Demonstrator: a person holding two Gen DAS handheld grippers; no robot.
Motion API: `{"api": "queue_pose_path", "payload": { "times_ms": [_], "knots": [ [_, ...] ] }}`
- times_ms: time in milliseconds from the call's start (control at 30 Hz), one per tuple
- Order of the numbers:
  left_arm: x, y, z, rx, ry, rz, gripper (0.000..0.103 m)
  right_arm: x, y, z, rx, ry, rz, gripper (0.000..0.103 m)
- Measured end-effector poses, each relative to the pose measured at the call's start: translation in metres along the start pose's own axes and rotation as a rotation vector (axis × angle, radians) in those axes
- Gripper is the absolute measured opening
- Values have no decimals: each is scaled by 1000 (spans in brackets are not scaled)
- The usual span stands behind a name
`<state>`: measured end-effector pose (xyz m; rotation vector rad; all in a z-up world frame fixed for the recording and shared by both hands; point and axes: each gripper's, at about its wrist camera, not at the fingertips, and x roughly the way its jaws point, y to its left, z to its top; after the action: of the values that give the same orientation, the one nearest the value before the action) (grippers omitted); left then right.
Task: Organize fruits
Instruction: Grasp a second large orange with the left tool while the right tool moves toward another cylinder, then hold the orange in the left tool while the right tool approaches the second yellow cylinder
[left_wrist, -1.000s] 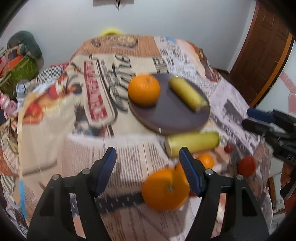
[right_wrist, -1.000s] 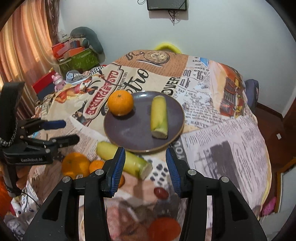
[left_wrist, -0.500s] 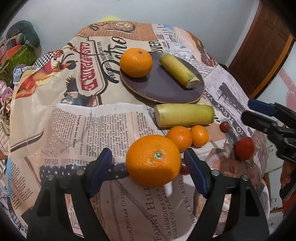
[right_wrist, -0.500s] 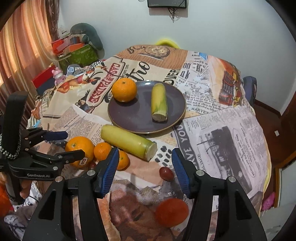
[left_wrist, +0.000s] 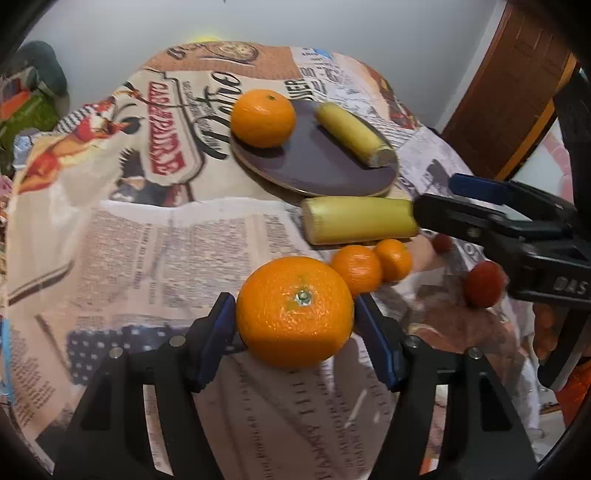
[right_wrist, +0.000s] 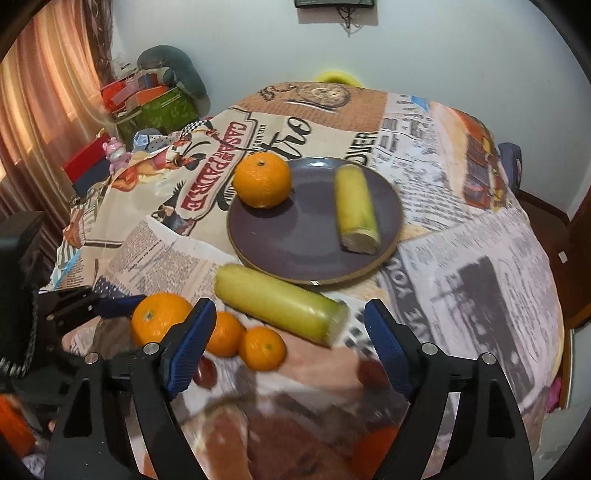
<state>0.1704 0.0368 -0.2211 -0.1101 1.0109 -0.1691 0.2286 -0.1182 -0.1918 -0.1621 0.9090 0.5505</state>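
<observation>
Change since earlier frames: left gripper (left_wrist: 295, 325) is brought down around the big orange (left_wrist: 294, 312), its jaws having just been closing; right gripper (right_wrist: 290, 338) is carried toward the loose corn, its jaws having just been opening.
Table (right_wrist: 472, 280): a newspaper-print cloth is spread over it; all the fruit is laid on it.
Plate (right_wrist: 295, 240): dark, set at mid-table; an orange (right_wrist: 263, 180) is placed at its left rim and a short corn piece (right_wrist: 357, 214) on its right half.
Loose corn (right_wrist: 277, 304): laid on the cloth just in front of the plate, near its rim.
Big orange: held off the plate, at the near side of the cloth, between the blue pads (left_wrist: 218, 334) of the left gripper; both pads are seen against its sides, so it is judged gripped.
Small oranges (right_wrist: 262, 349): two are seen side by side between the big orange and the loose corn.
Small red fruits (left_wrist: 482, 284): scattered near the right gripper.
Right jaws: spread wide, nothing between them; the loose corn is seen just beyond the tips.
Step in hand: judged as the pick-up of the big orange for the plate.
Next move: a lift clear of the small oranges is called for, then a placing on the plate's bare middle.
</observation>
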Motion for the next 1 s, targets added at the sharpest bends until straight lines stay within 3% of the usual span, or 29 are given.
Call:
{"api": "queue_pose_path", "payload": {
  "times_ms": [233,433,1000],
  "knots": [
    [-8,34,-1,-39,-25,77,66,42,22,10,-11,77,31,81],
    [-5,50,-4,-86,-17,36,69,60,26,12,-35,107,-64,81],
    [7,39,-4,-61,11,100,69,34,-33,4,19,108,-113,79]
  ]
}}
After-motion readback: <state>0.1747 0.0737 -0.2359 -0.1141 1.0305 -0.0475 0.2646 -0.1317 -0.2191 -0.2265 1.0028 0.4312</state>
